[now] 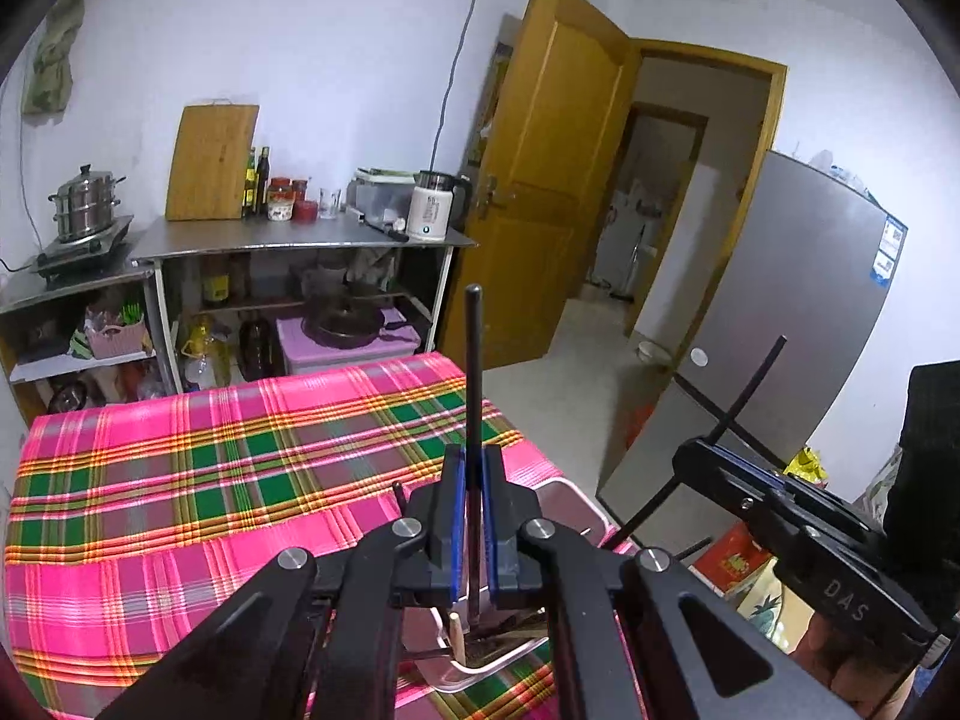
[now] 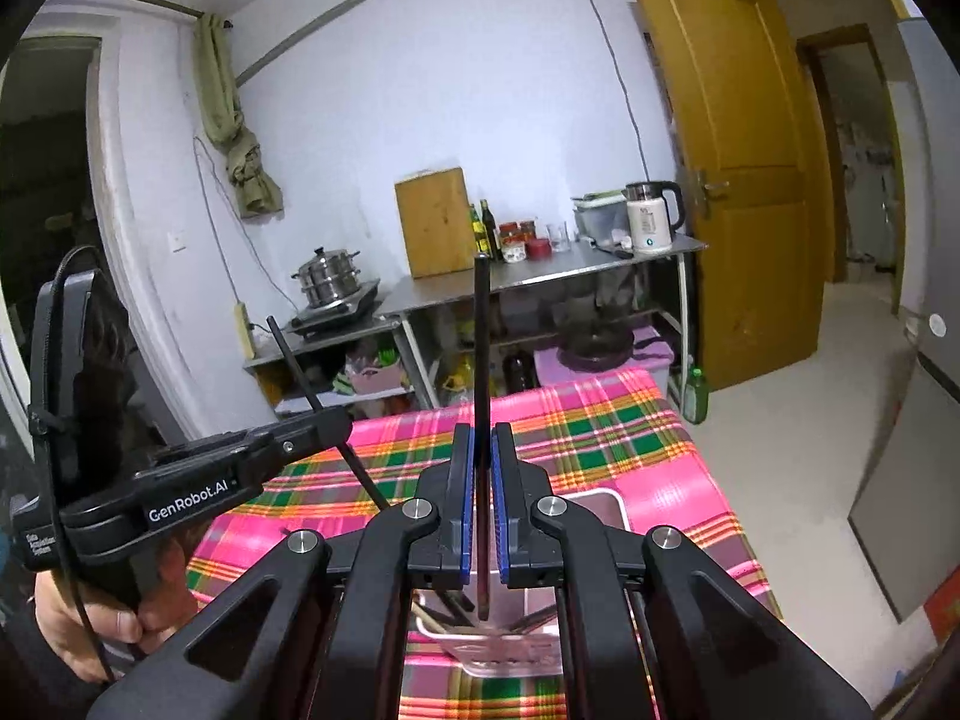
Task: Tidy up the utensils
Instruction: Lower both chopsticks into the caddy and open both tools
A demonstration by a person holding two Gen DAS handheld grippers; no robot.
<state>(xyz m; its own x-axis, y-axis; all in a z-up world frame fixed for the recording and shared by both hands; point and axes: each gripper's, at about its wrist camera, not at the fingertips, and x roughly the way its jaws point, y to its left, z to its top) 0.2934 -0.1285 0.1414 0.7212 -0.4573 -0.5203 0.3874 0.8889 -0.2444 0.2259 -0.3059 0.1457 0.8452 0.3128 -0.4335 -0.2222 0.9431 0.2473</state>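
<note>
Chopsticks, one pinched upright in each gripper above the plaid tablecloth (image 1: 180,480).
Left gripper (image 1: 474,468), frame centre, is closed on a dark chopstick (image 1: 474,372); right gripper (image 2: 482,450) is likewise closed on a second chopstick (image 2: 481,348). More utensils lie in the tray (image 2: 612,507) at lower centre.

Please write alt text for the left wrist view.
The left gripper holds a dark chopstick upright over a pink plaid tablecloth. At right, the right gripper holds another chopstick.
</note>
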